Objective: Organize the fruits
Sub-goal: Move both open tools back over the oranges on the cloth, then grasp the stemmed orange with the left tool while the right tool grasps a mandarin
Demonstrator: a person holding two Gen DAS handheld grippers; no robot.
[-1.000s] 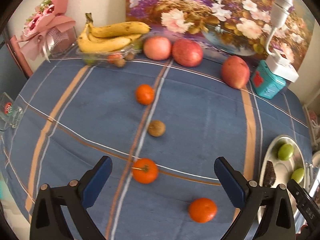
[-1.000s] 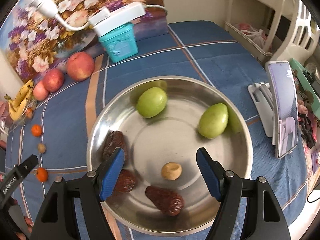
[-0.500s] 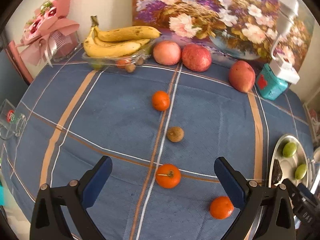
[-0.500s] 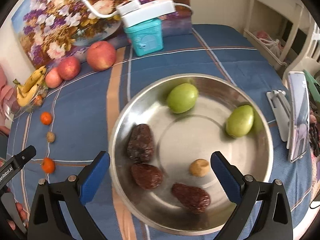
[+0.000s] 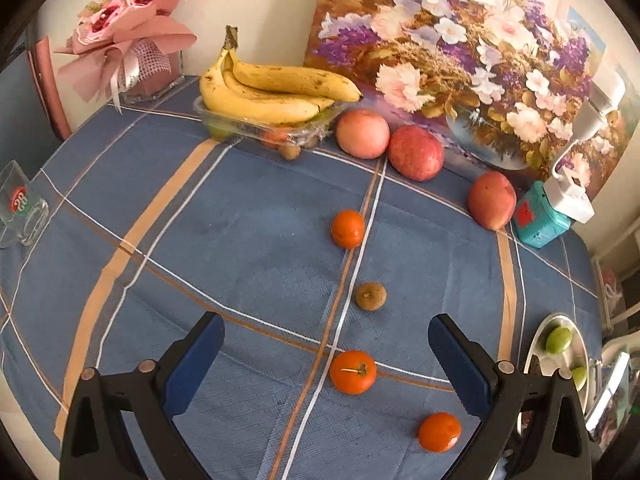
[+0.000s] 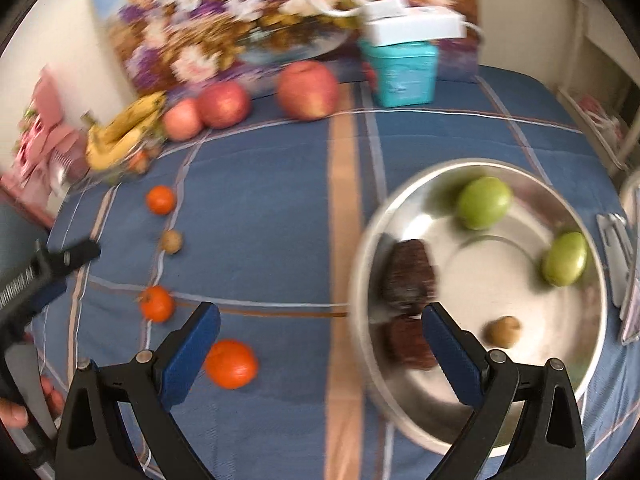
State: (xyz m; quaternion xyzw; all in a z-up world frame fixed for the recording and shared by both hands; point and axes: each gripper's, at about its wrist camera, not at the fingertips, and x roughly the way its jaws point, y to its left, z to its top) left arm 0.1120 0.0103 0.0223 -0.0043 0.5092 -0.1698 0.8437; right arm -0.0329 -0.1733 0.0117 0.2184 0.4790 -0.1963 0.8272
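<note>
Three tangerines lie on the blue cloth: a far one (image 5: 347, 228), a middle one with a stem (image 5: 353, 372) and a near one (image 5: 439, 432). A small brown longan (image 5: 371, 296) lies between them. My left gripper (image 5: 326, 360) is open and empty above the middle tangerine. My right gripper (image 6: 320, 354) is open and empty, left of the steel plate (image 6: 592, 344), near the near tangerine (image 6: 231, 363). The plate holds two green fruits (image 6: 485, 202), dark dates (image 6: 412, 276) and a longan (image 6: 503, 331).
Bananas (image 5: 272, 92) on a clear tray, three apples (image 5: 416, 153), a teal box (image 5: 540, 220) and a flower painting (image 5: 472, 40) line the back. A pink bouquet (image 5: 124, 36) and a glass (image 5: 20, 208) stand at the left. A phone stand (image 6: 620, 264) is right of the plate.
My right gripper has swung left off the plate toward the tangerines; its view is blurred. My left gripper's view has shifted left, the fruits sliding right. Both stay open.
</note>
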